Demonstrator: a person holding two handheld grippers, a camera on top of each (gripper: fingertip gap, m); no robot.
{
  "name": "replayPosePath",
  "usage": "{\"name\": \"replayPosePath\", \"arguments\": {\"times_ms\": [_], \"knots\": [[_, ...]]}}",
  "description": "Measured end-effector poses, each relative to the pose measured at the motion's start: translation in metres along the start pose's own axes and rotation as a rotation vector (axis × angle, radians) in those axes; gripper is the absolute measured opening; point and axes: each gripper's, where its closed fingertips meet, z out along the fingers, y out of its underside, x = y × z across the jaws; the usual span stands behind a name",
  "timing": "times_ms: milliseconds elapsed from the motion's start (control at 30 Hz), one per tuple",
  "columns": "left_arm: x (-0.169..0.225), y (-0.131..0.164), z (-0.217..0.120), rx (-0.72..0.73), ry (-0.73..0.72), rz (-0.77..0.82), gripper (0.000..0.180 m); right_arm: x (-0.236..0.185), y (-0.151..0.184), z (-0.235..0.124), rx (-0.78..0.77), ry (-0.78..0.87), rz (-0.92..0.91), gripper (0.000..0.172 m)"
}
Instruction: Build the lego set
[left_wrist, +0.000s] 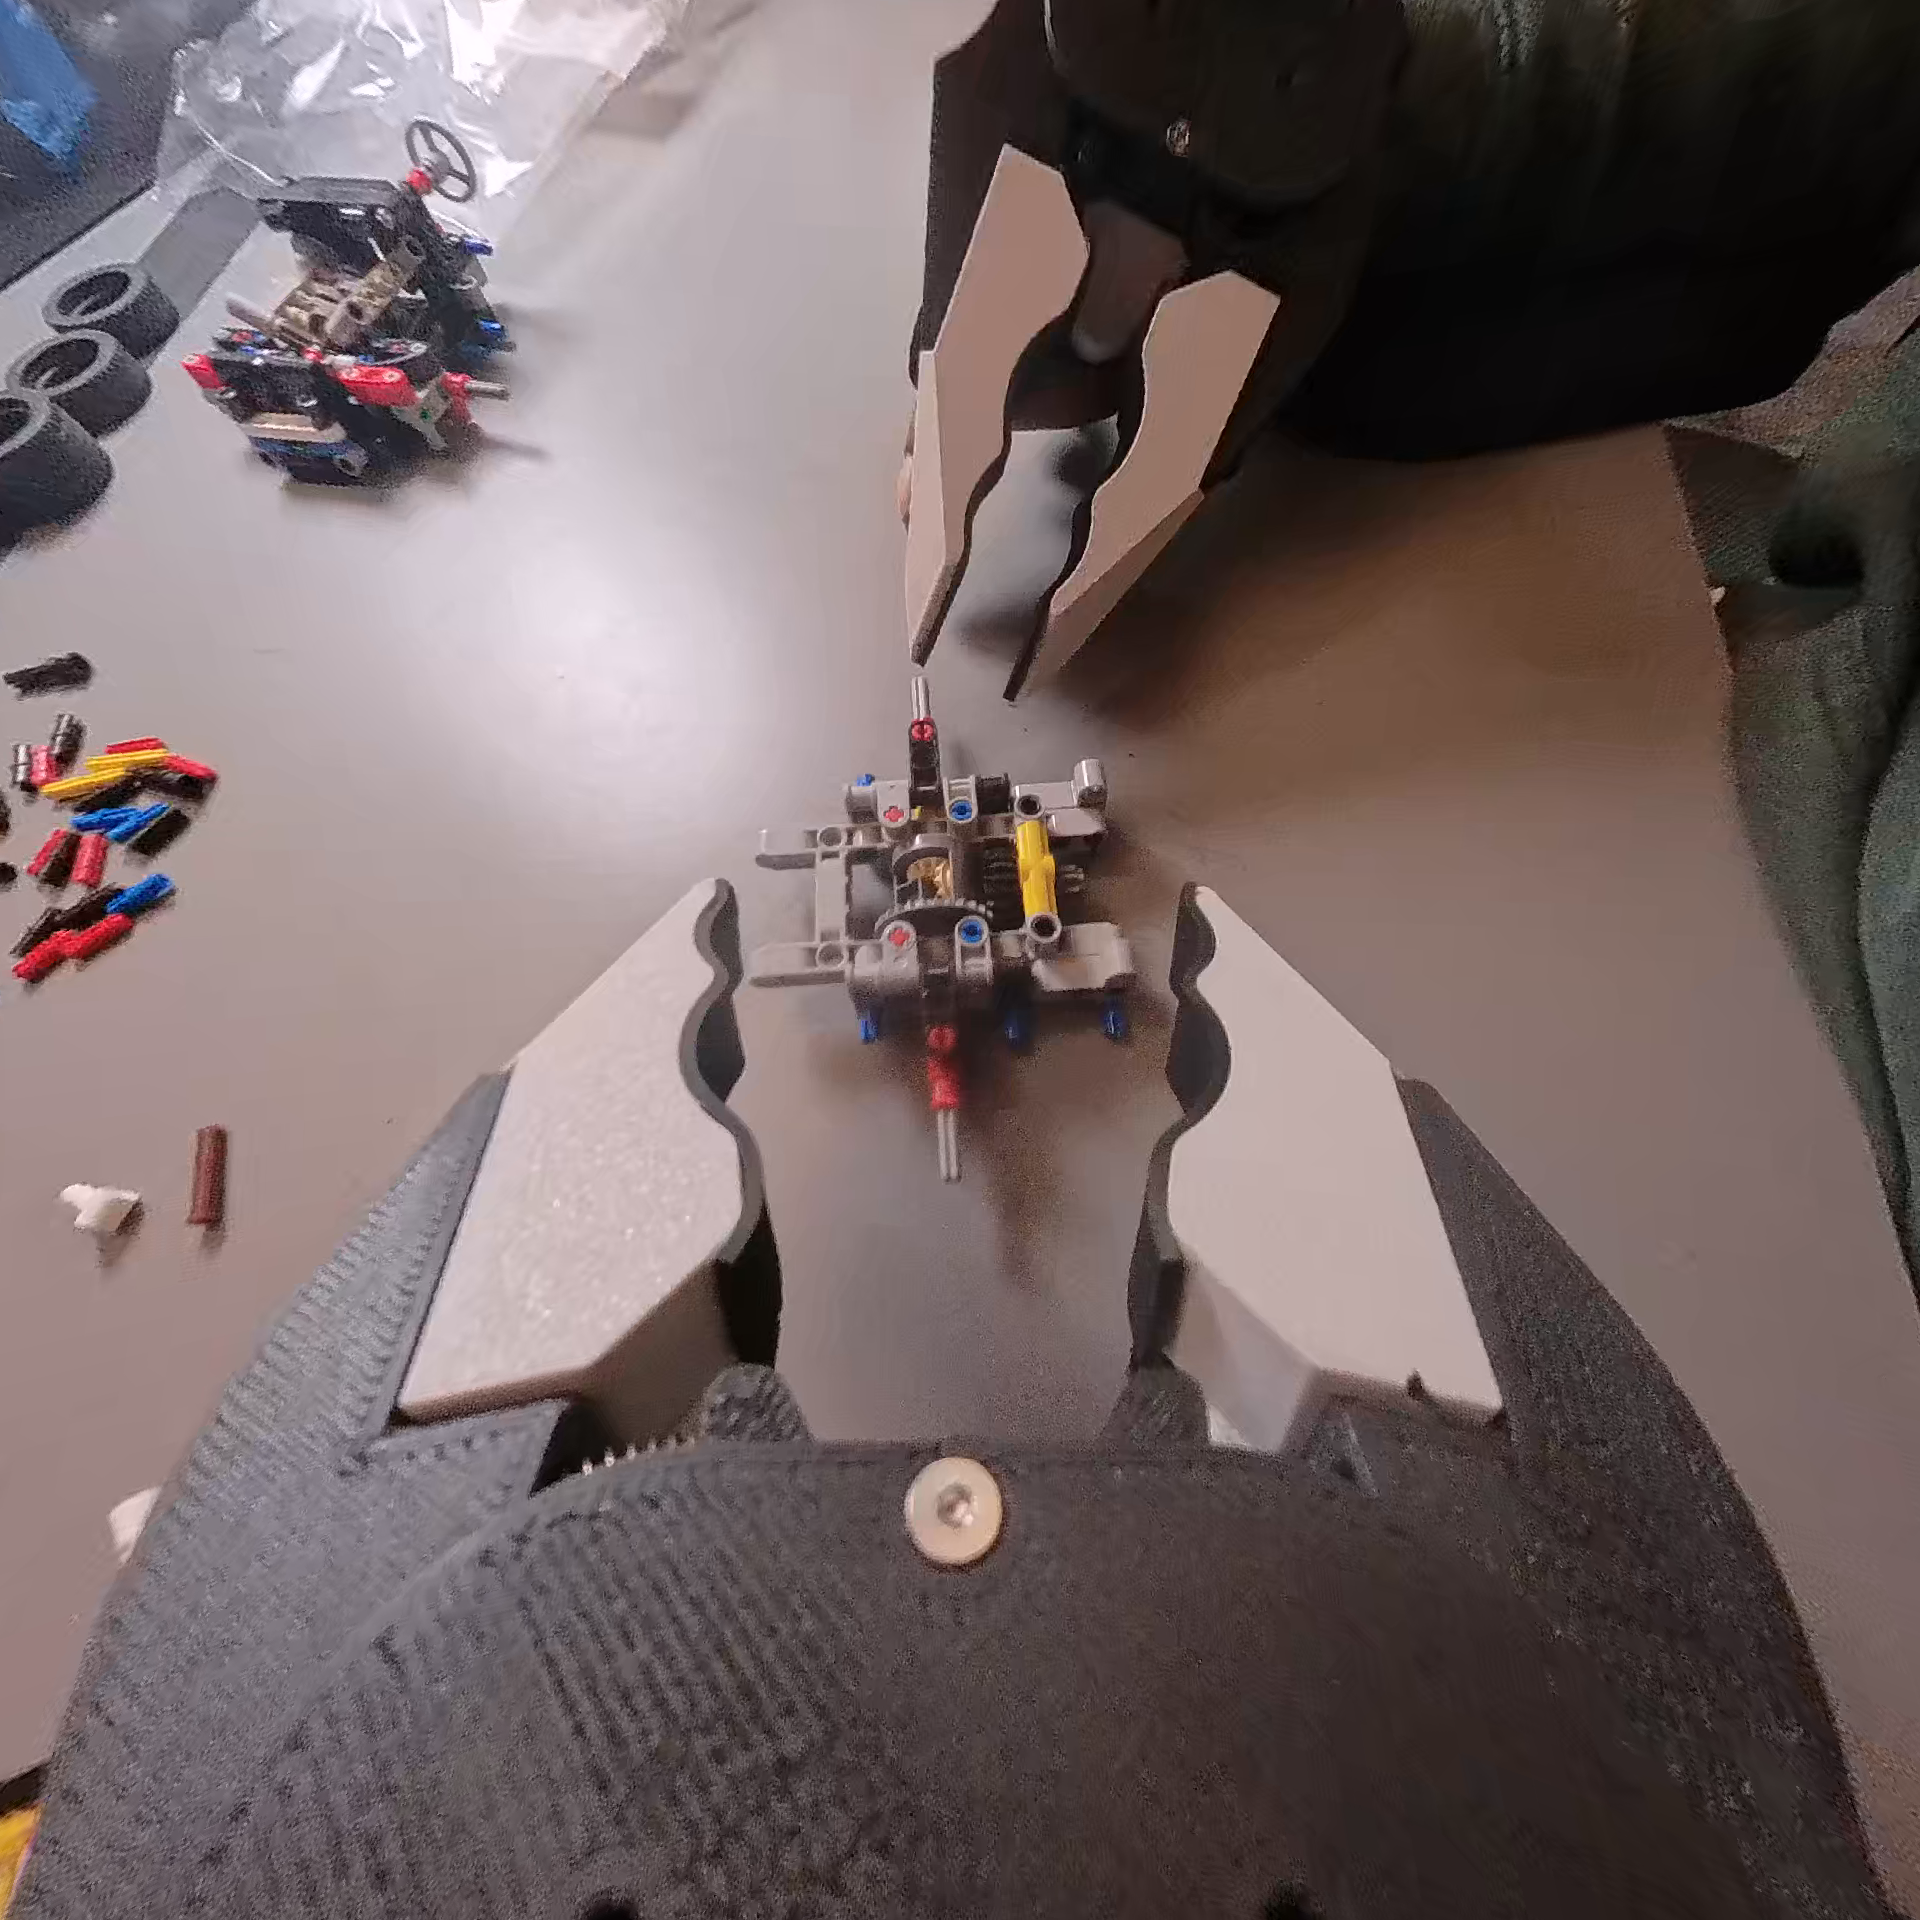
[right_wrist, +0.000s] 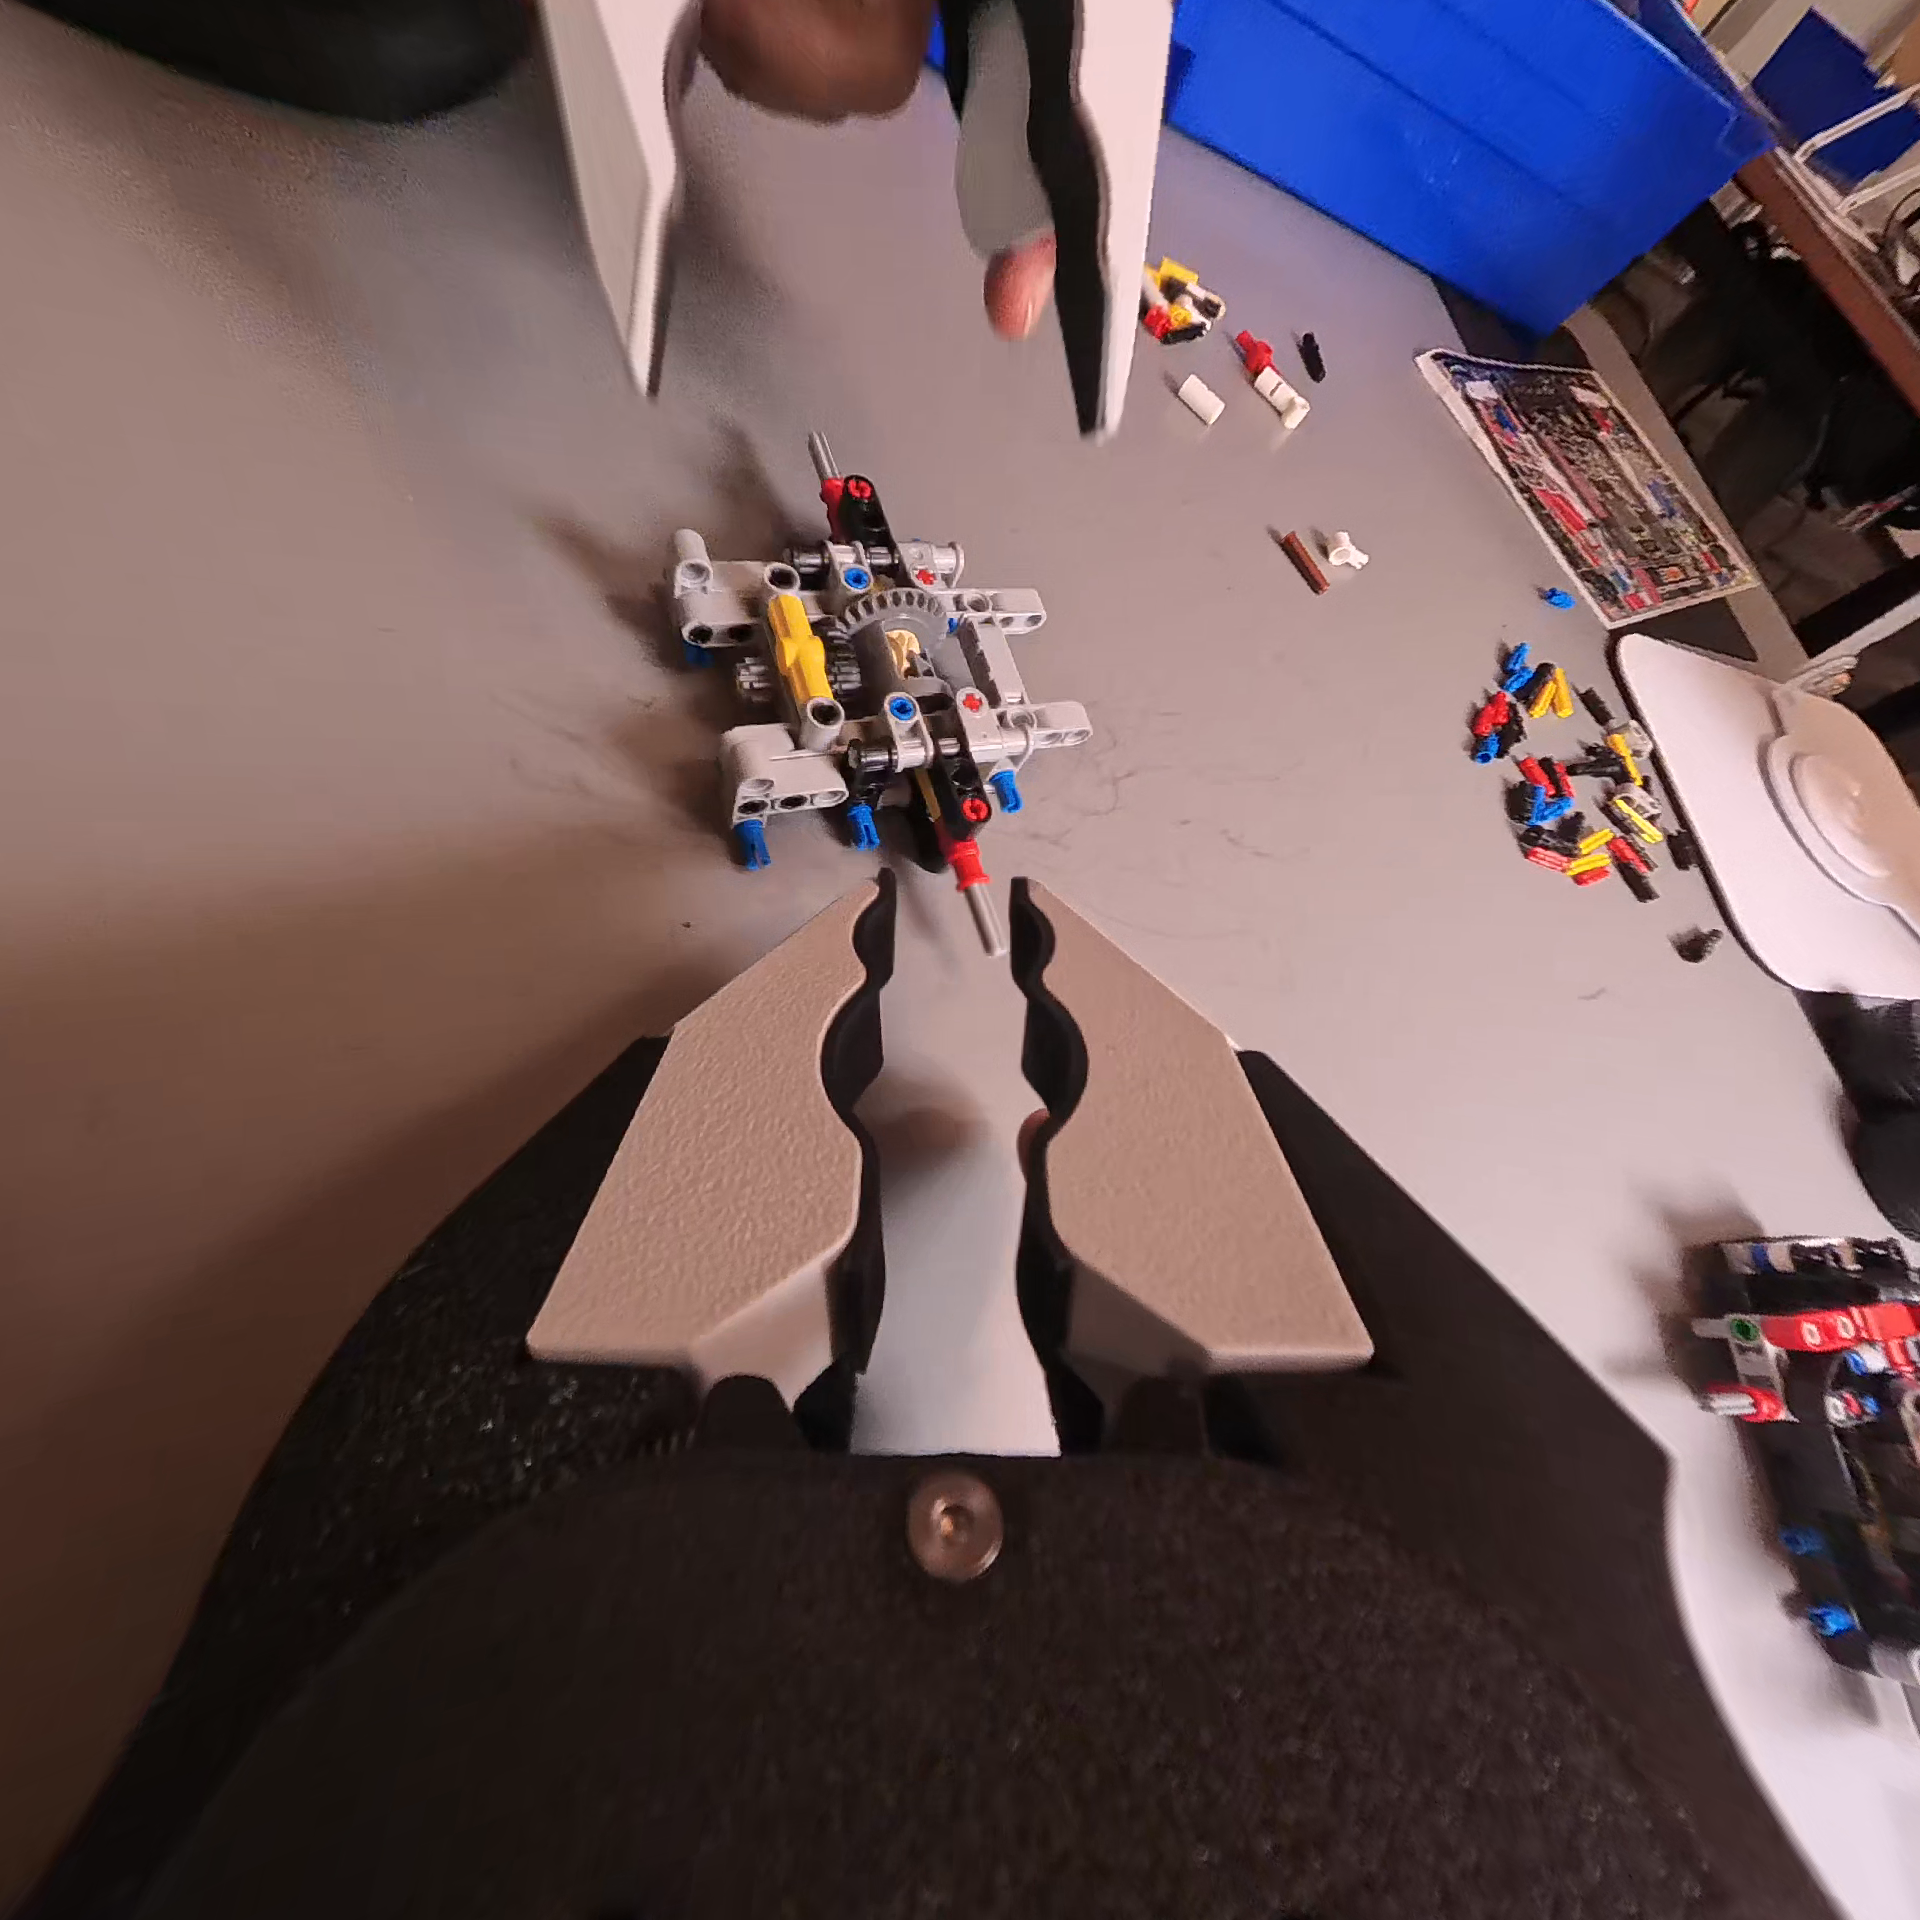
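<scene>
Grey plastic beams, gears and a yellow connector are making up the small building-block assembly (left_wrist: 940, 904) that is sitting on the counter (left_wrist: 582, 644) between the two grippers, touched by neither. The left gripper (left_wrist: 956, 925) is hovering with its jaws spread wide and nothing in them, the assembly lying just ahead between its fingertips, while the right gripper (right_wrist: 951, 894) is pointing at the opposite end with its jaws narrow and bare, the grey axle (right_wrist: 982, 920) lying loose in that gap. Loose red, blue, yellow and black pins (right_wrist: 1569, 769) are lying well apart to the side.
</scene>
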Motion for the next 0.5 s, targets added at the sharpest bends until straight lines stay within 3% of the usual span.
{"name": "replayPosePath", "arguments": {"times_ms": [100,200,267,500], "knots": [[-0.007,0.016,-0.018,-0.020,0.001,-0.027,0.081,0.005,0.005,0.003,-0.034,0.018,-0.009,0.021],[-0.009,0.046,-0.013,-0.135,-0.010,0.007,0.078,0.011,0.013,0.010,-0.081,0.025,-0.013,0.024],[-0.006,0.059,-0.004,-0.190,0.010,0.034,0.067,0.014,0.014,0.014,-0.092,0.028,-0.011,0.023],[-0.013,0.056,0.007,-0.163,-0.006,0.052,0.018,0.015,0.018,0.020,-0.176,0.061,-0.069,0.005]]}}
